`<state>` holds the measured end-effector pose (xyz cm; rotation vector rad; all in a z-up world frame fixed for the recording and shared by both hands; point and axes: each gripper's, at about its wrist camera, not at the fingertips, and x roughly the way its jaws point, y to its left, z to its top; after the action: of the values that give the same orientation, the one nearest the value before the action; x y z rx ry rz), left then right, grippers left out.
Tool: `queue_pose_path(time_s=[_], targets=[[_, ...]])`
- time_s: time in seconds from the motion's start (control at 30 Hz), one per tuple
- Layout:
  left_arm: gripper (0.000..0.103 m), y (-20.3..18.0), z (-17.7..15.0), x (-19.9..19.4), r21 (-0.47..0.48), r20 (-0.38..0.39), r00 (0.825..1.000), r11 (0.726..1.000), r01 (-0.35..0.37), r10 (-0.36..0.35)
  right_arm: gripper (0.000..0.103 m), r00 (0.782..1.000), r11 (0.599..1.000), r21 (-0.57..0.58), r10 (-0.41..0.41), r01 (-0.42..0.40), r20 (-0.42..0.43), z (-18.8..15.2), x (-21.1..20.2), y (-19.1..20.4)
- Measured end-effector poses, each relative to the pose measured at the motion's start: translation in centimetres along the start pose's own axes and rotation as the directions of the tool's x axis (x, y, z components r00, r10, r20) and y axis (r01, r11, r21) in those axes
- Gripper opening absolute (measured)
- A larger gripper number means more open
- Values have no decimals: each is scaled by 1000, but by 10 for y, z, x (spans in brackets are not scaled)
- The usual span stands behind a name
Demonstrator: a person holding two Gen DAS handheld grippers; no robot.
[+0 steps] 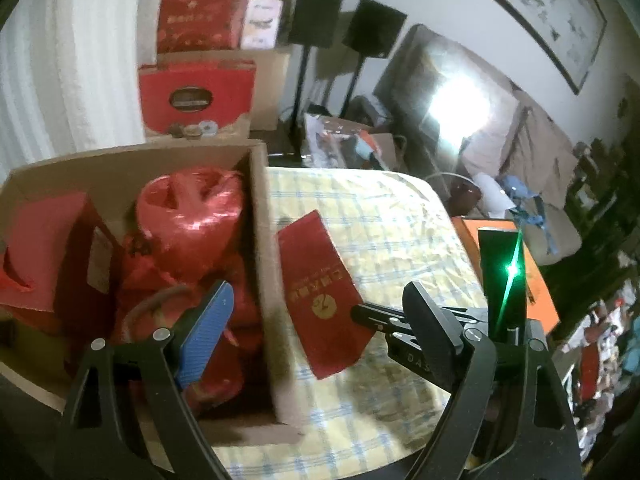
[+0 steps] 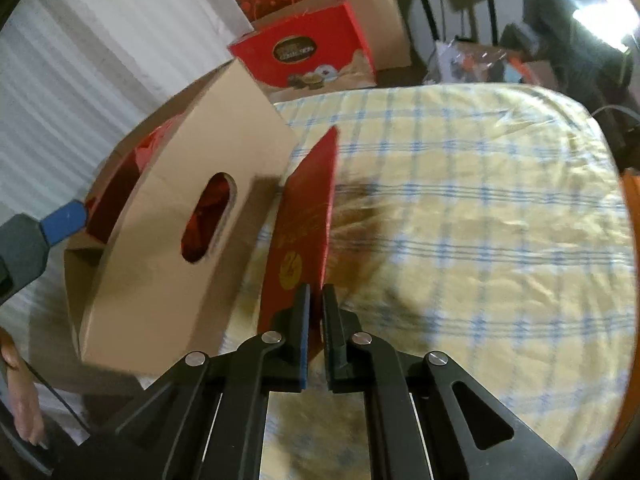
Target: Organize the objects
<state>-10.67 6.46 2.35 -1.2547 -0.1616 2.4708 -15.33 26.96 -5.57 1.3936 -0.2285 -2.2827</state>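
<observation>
A flat red envelope (image 1: 324, 292) with gold print hangs above the yellow checked cloth, just right of an open cardboard box (image 1: 260, 208). My right gripper (image 2: 317, 300) is shut on the envelope's (image 2: 308, 216) lower edge; it shows in the left wrist view (image 1: 360, 314) too. My left gripper (image 1: 320, 304) is open and empty, its blue pad (image 1: 204, 332) over the box. The box (image 2: 192, 208) holds a red spool of ribbon (image 1: 192, 208), red bags and a red carton (image 1: 48, 248).
The cloth-covered table (image 2: 480, 220) stretches right. Red gift boxes (image 1: 196, 96) and brown cartons stand behind. An orange box (image 1: 536, 280) lies at the table's right edge. Speaker stands, a sofa and clutter lie beyond.
</observation>
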Motion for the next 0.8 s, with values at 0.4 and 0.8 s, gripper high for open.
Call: queue_pose_path(time_s=[0.4, 0.8], targets=[[84, -51, -28, 14, 77, -59, 996, 995, 70, -66, 4, 994, 990, 87, -113, 112, 7, -47, -50, -51], [69, -76, -51, 66, 64, -247, 958, 984, 167, -146, 5, 989, 978, 146, -150, 150, -7, -69, -66, -77]])
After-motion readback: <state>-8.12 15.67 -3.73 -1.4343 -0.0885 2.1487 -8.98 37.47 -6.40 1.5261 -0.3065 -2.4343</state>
